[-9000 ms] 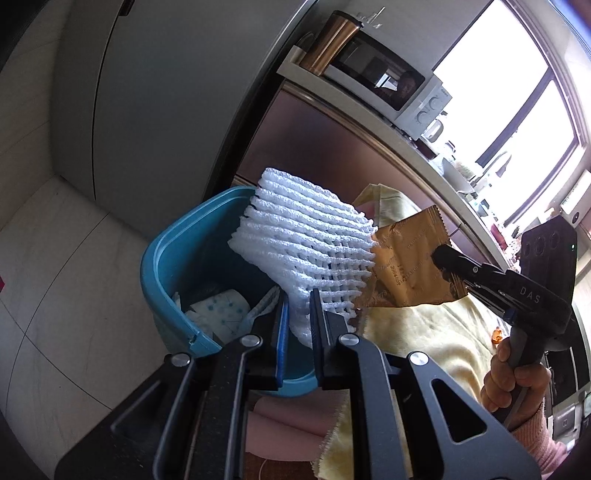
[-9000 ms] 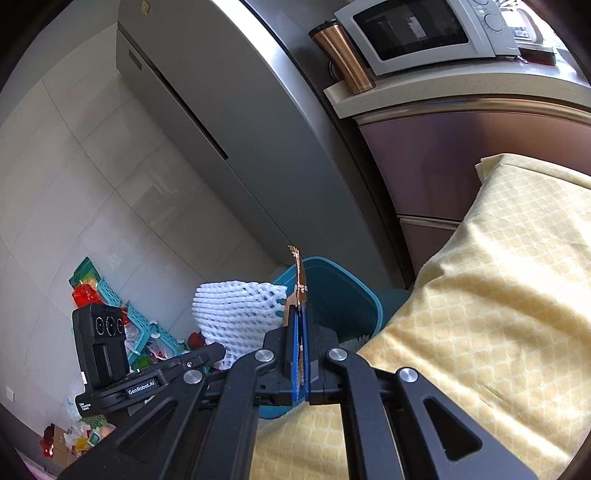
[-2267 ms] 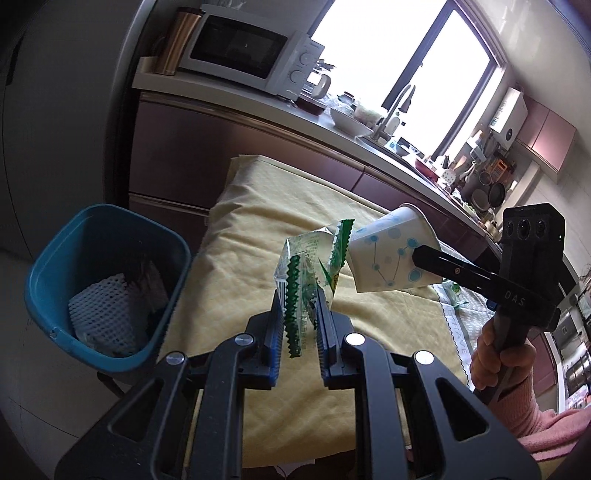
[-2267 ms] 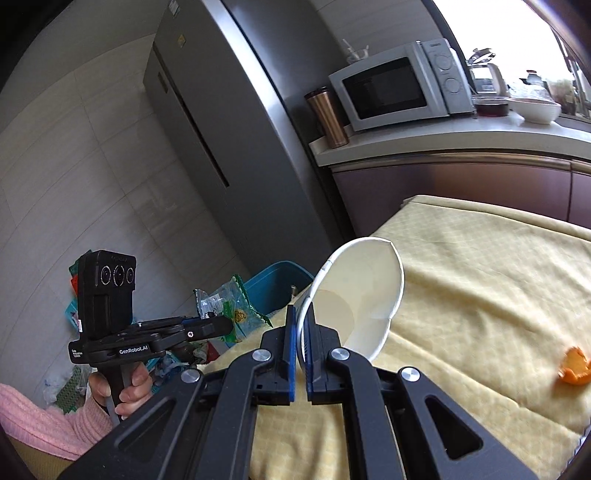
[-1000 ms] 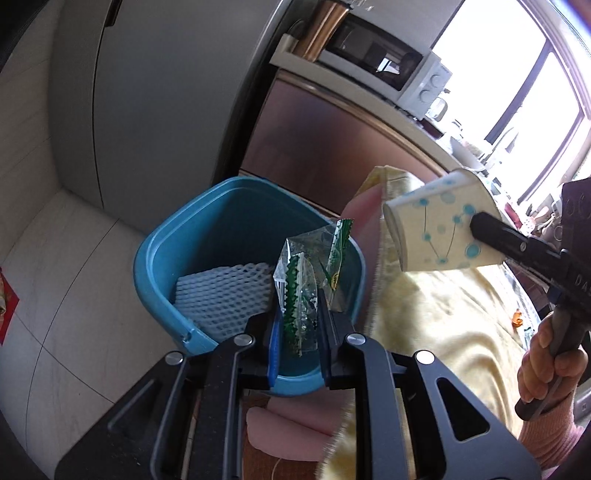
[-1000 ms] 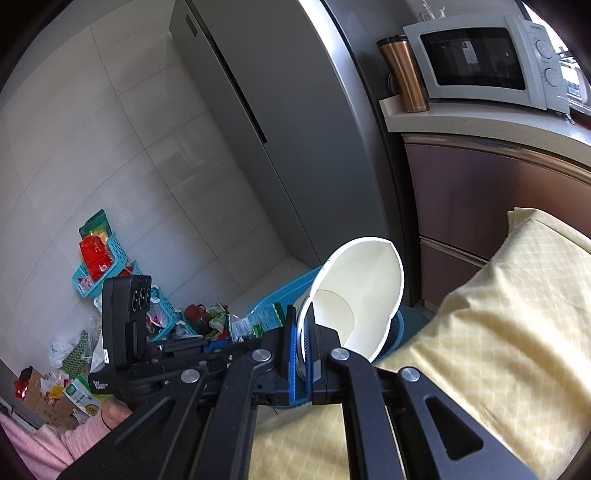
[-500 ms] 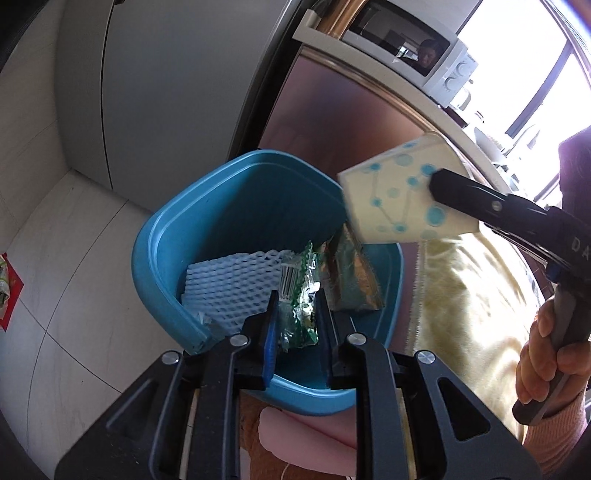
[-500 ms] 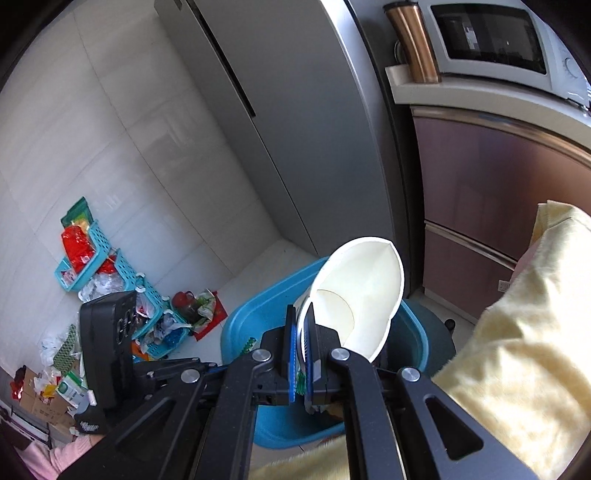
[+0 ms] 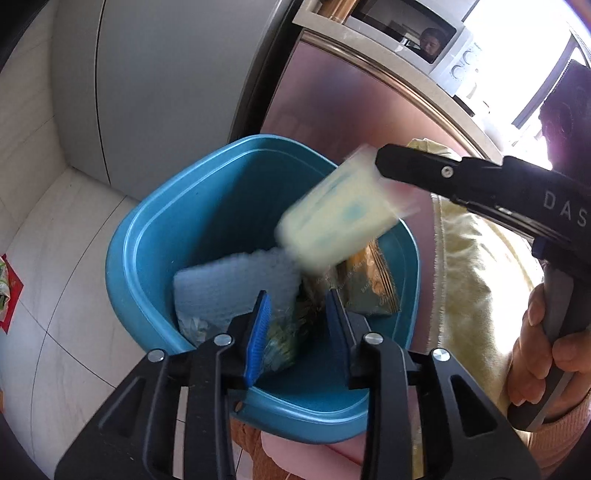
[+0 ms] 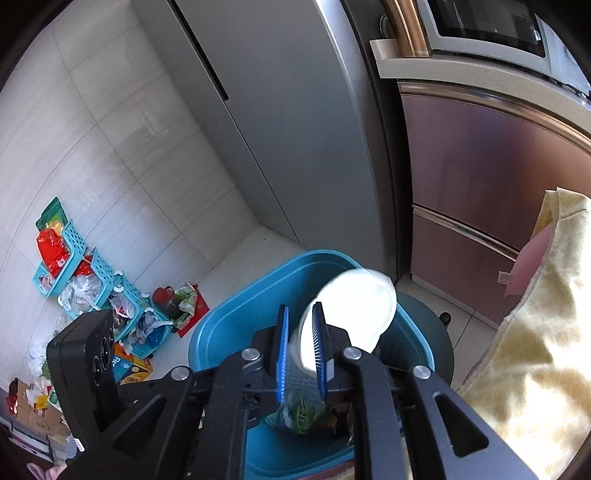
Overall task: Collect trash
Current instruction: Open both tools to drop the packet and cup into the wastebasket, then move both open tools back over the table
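Note:
The blue trash bin (image 9: pixel 147 236) stands on the floor under both grippers; it also shows in the right wrist view (image 10: pixel 236 310). My left gripper (image 9: pixel 299 321) is open over it, and the green snack wrapper (image 9: pixel 284 332) drops between its jaws. My right gripper (image 10: pixel 300 354) is open; it reaches in from the right in the left wrist view (image 9: pixel 384 168). The dotted paper cup (image 9: pixel 340 225), blurred, falls free toward the bin; its white inside shows in the right wrist view (image 10: pixel 354 306). White foam netting (image 9: pixel 229 284) and a brown packet (image 9: pixel 373 288) lie inside the bin.
A grey fridge (image 9: pixel 155 85) and brown cabinets (image 10: pixel 495 162) stand behind the bin. The yellow tablecloth (image 10: pixel 535 354) hangs at the right. Teal baskets with clutter (image 10: pixel 81 273) line the floor by the tiled wall. A microwave (image 9: pixel 410 33) sits on the counter.
Both grippers have opened over the bin. The green wrapper has left the left gripper and the paper cup has left the right one; both are dropping.

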### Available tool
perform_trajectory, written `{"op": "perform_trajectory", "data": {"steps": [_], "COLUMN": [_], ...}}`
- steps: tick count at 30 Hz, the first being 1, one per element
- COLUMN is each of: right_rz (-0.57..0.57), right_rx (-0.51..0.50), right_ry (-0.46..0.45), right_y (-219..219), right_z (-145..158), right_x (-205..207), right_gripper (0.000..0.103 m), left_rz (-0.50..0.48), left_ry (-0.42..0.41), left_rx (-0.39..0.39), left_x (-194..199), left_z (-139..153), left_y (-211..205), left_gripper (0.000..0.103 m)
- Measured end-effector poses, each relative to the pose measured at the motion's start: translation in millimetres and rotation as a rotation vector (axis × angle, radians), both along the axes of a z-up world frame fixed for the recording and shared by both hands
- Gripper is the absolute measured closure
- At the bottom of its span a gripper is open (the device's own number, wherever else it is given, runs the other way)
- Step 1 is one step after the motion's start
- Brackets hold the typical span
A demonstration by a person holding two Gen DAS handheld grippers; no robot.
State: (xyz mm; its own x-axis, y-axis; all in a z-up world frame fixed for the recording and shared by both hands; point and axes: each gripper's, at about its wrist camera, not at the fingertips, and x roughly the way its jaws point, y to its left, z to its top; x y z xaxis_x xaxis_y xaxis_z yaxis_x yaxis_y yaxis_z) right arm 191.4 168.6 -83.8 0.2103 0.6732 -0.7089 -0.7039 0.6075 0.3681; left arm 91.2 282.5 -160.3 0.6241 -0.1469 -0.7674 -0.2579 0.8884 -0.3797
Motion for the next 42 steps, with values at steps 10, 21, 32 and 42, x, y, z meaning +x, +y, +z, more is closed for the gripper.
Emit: {"op": "perform_trajectory", "data": {"steps": [10, 21, 32, 42], "right_rz": [0.014, 0.022, -0.118, -0.418], "right_rx": [0.011, 0.095, 0.154, 0.083], "right_ry": [0.006, -0.007, -0.095, -0.144], "right_y": [-14.4, -69.2, -191.3, -327.1], "right_z": [0.8, 22.6, 50.0, 40.8], "right_x": [-4.7, -26.5, -62.3, -86.2], "right_gripper": [0.088, 0.081, 0.073, 0.071], "left_rz": [0.001, -0.052, -0.267, -0.518], "left_ry": [-0.023, -0.125, -0.265, -0.253], "left_rx": [-0.001, -0.009, -0.009, -0.044], "left_x": [-6.2, -38.1, -41.1, -11.9], "left_z": [5.3, 38.4, 88.6, 96.8], "left_y": [-4.6, -11.8, -88.0, -201.3], "left_gripper": [0.069, 0.062, 0.053, 0.053]}}
